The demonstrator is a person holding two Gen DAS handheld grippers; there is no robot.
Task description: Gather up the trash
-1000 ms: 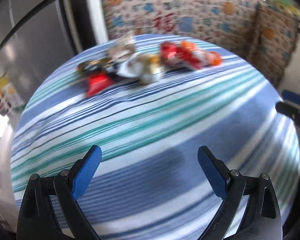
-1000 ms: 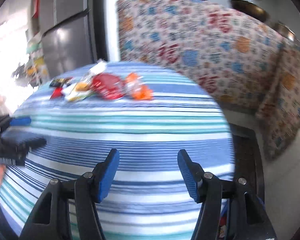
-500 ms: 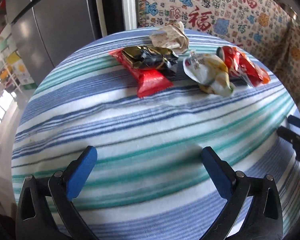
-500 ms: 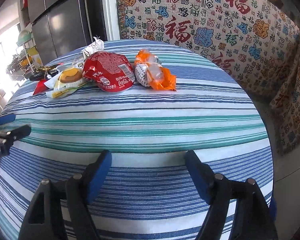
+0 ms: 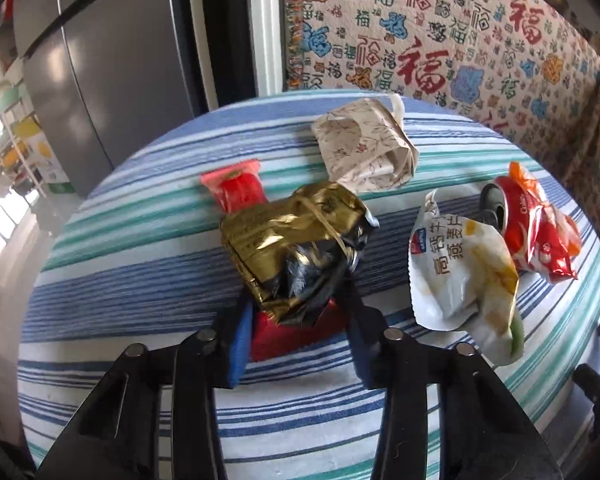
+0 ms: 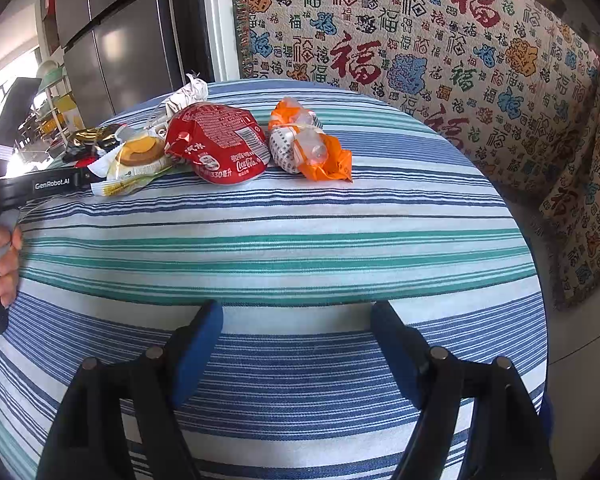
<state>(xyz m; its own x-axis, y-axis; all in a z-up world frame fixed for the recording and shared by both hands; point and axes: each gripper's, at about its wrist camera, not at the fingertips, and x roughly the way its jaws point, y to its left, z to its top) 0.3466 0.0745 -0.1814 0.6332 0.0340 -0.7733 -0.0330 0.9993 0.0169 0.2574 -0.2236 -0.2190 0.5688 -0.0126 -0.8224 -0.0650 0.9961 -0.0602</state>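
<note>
Gold-and-black wrapper point(image 5: 296, 244) lies crumpled on top of a red packet point(image 5: 296, 332), both on the striped worktop point(image 5: 140, 280) nr its left-centre in the left wrist view. Left gripper point(image 5: 296, 332) has its jaws narrowed round the near end of that pair, blue pads either side of the red packet; can't tell if they're actually pinching it yet. Just behind the gold wrapper sits a crumpled paper bag point(image 5: 364, 152), touching or nearly so. To the right, apart from the wrapper, lies a white snack bag point(image 5: 460, 272) w/ blue print, and beside that a squashed red can point(image 5: 528, 224) w/ a red wrapper against it. In the right wrist view the same litter runs in a row across the far side of the worktop: white snack bag, red can, then an orange wrapper point(image 6: 312, 144) w/ clear plastic bits on it, right next to the can. Right gripper point(image 6: 296, 344) hovers over the near edge of the worktop, jaws wide apart, nothing between them, well clear of the litter. Behind the worktop stands a sofa w/ a patterned cover point(image 6: 440, 40); a grey fridge point(image 5: 112, 68) is off to the left.
</note>
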